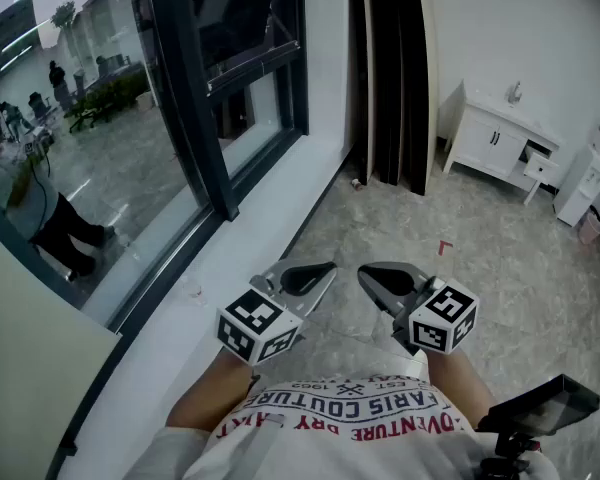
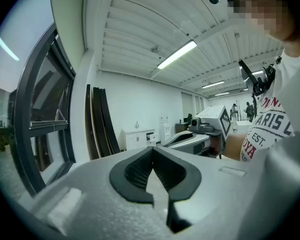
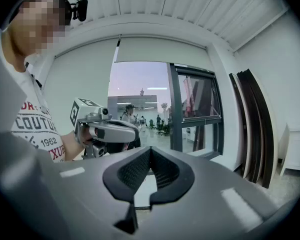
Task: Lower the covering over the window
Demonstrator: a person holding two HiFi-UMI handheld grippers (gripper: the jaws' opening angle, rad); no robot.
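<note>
Left claw [image 1: 325,271], right claw [image 1: 368,273]: both closed, empty, side by side. Window [image 1: 110,138] lies left of the left claw.

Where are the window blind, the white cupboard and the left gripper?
Window blind [image 3: 160,49]: right gripper view, middle of its white sheet.
White cupboard [image 1: 492,140]: head view, on its door front.
Left gripper [image 1: 328,270]: head view, at the tips of its shut jaws.
</note>
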